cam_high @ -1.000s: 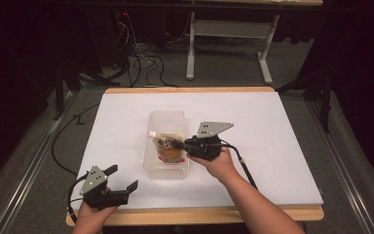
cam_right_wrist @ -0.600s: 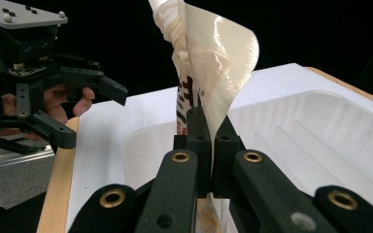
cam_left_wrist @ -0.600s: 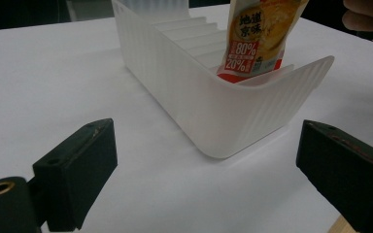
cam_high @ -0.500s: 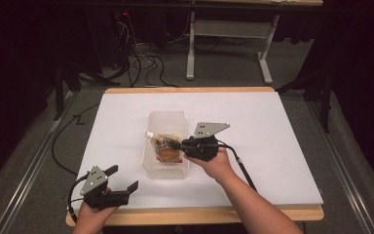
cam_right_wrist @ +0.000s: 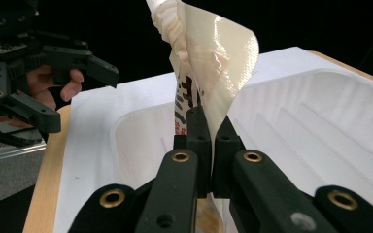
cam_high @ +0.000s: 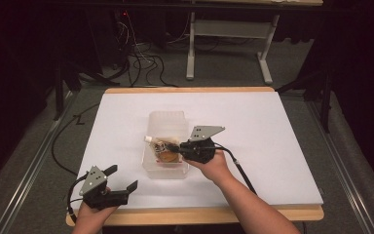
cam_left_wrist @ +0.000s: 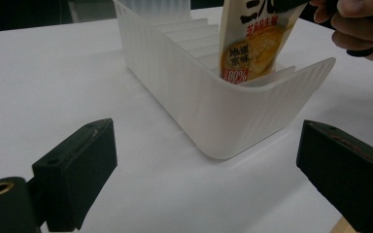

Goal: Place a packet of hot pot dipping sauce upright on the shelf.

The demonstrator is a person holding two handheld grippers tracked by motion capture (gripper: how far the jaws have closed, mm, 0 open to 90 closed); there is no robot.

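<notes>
A big white table (cam_high: 272,126) has a see-through plastic bin (cam_high: 167,122) sitting near its middle. The bin has ribbed walls and little ridges along its floor.

The right gripper (cam_high: 175,146) is over the near end of the bin. Its two black jaws are pressed tight together on a sauce pouch (cam_high: 163,150). In the right gripper view the jaws pinch the pouch (cam_right_wrist: 213,58) near its middle fold, and the pale top of the pouch curls up above them. The pouch is yellow and orange with printed writing and a red band that says 80%. Its small white cap end pokes out over the left rim of the bin in the high view. From the left gripper view the bottom edge of the pouch (cam_left_wrist: 252,43) is down inside the bin (cam_left_wrist: 213,111), close to the near corner. It may be just touching the floor of the bin, but the frosted wall makes that hard to see. The person's right hand (cam_high: 214,163) holds this gripper from behind.

The left gripper (cam_high: 121,178) is at the near left corner of the table, well apart from the bin. Its jaws are spread wide with nothing between them. The left hand (cam_high: 90,219) grips it at the table's wooden edge (cam_high: 199,214).
</notes>
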